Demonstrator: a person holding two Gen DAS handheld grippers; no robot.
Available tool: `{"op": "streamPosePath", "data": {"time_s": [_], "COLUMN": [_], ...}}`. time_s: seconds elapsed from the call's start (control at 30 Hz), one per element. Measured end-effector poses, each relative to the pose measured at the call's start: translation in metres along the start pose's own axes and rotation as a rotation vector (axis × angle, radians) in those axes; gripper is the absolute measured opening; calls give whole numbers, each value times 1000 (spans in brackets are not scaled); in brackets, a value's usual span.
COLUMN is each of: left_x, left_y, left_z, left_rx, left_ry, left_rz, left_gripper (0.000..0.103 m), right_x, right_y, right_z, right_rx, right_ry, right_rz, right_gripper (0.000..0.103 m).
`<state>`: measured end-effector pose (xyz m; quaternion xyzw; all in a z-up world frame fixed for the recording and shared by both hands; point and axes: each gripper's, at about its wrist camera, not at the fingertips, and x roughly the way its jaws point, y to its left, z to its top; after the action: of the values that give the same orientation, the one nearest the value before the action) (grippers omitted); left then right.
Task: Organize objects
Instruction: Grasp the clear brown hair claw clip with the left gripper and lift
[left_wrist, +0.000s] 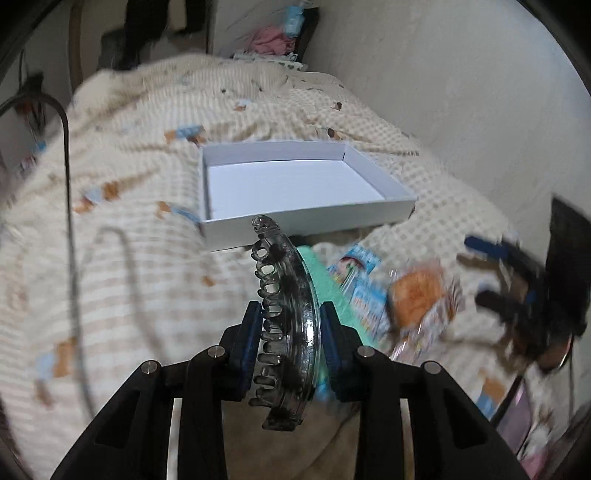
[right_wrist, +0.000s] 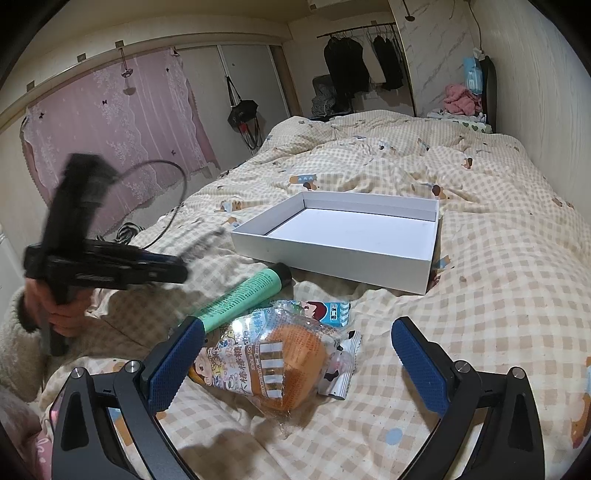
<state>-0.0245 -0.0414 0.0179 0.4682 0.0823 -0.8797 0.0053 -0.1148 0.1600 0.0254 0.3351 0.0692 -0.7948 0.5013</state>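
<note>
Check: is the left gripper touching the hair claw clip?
Touching. The left wrist view shows the left gripper with both blue pads pressed against the smoky hair claw clip, no gap on either side.

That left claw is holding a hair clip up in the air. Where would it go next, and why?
Probably forward over the white box to drop it in. The left claw is shut on the hair clip, the box lies open just ahead on the bed, and nothing is in it.
</note>
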Motion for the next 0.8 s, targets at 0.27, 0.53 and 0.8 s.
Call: {"op": "streamPosePath", "data": {"time_s": [0.27,0.53,0.8], "left_x": [8,26,-8], "left_y": [-6,17,-2], "left_z": [-28,-20,-17], "left_rx": [152,27,60], "left_ry": [63,123,-22], "left_rz": [185,63,7], "left_gripper": [36,38,35], "right_x": [0,0,0], "right_y": [0,-1,-1], "right_z": [-1,-2,-2], "right_rx": [0,-1,2], "right_ry": [1,-1,2], "right_rz": [0,0,1], "right_gripper": [102,102,102]}}
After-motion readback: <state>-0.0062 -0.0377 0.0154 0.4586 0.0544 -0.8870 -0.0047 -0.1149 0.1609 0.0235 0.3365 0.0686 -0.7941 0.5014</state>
